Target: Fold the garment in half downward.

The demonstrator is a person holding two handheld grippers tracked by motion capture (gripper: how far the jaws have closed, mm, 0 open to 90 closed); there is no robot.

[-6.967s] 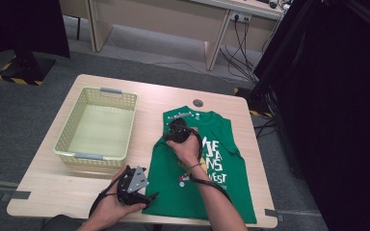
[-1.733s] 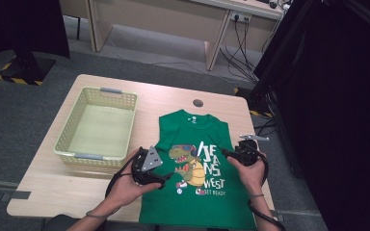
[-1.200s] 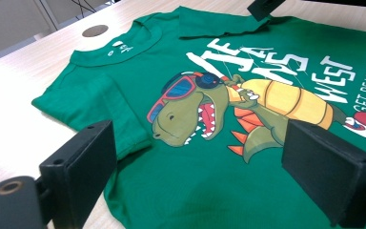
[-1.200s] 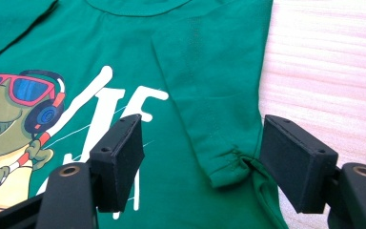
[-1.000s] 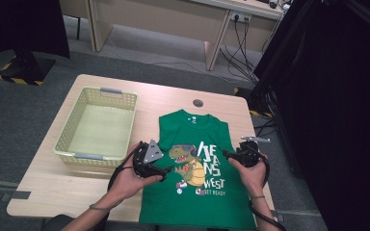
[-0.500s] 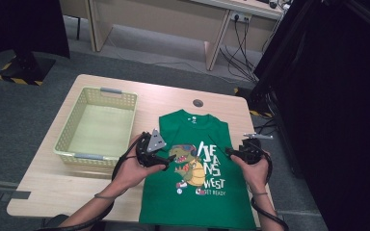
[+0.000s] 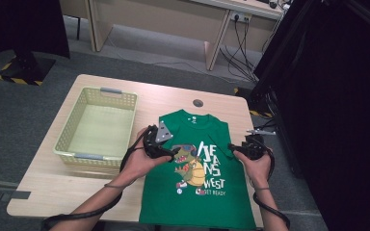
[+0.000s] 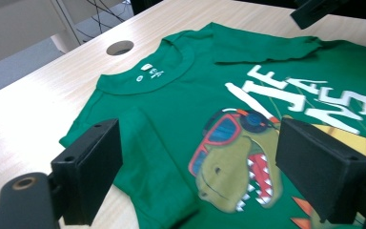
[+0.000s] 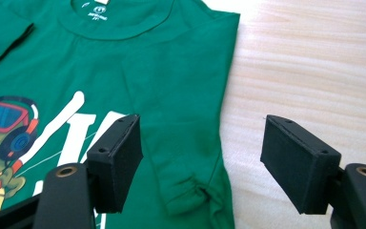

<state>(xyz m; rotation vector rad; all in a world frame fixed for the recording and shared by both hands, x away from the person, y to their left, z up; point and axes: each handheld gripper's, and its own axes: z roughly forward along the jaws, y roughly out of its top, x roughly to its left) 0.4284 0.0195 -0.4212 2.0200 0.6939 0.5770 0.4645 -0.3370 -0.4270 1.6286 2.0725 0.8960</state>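
A green T-shirt (image 7: 200, 168) with a dinosaur print lies flat, front up, on the wooden table (image 7: 173, 98). Both sleeves are folded in over the body. My left gripper (image 7: 173, 154) hovers open over the shirt's left side, its jaws straddling the folded left sleeve (image 8: 157, 167) and the dinosaur's head (image 8: 228, 157). My right gripper (image 7: 232, 148) is open at the shirt's right edge, its jaws spanning the folded right sleeve (image 9: 190, 143) and bare table (image 9: 314, 71). The collar (image 9: 119, 21) lies farther off.
A pale green plastic basket (image 7: 101, 126) stands left of the shirt, with nothing visible inside. A round cable hole (image 7: 198, 103) sits in the table beyond the collar. Desks, cables and a dark curtain stand behind the table.
My left gripper has moved forward and right from the shirt's left edge onto the shirt near the dinosaur. My right gripper has stayed at the shirt's right edge.
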